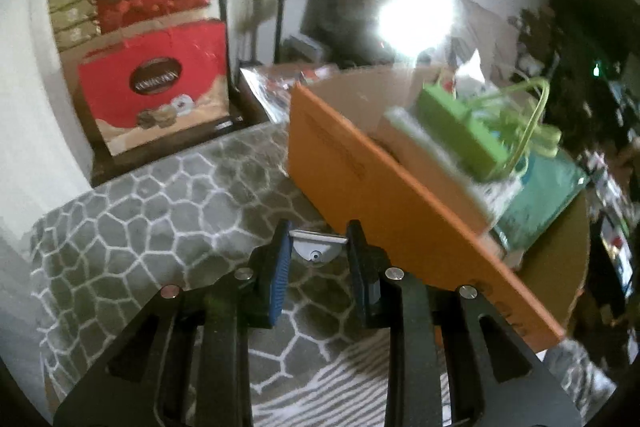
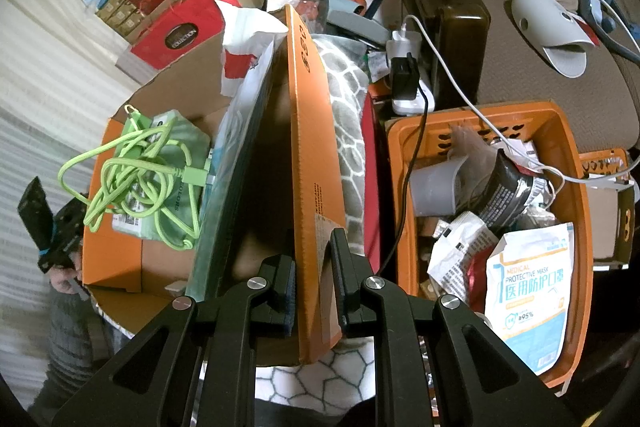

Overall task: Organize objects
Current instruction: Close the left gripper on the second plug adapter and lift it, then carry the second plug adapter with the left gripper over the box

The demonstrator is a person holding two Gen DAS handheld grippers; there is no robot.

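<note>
One orange box [image 2: 316,155]; one basket [image 2: 576,187] — two red cartons [image 1: 156,83].

1. Right of the right hand-held gripper [image 2: 314,281], a white pouch [image 2: 530,297] reads "MEDICAL PROTECTIVE MASK", "医用防护口罩" and "≥95%".
2. Far ahead-left, a red box [image 2: 178,29] reads "COLLECTION".
3. Left, a green packet [image 2: 176,187] reads "COLORS".

Two fisheye wrist views, both close on the orange cardboard box [image 1: 384,195].

The left wrist view looks level across a grey patterned blanket [image 1: 160,195], the box just to its right. The right wrist view looks steeply down along the box wall [image 2: 310,155], an orange basket [image 2: 576,187] beside it. Both share the box, green cable [image 2: 136,175] and stacked red gift boxes [image 1: 156,83].
</note>
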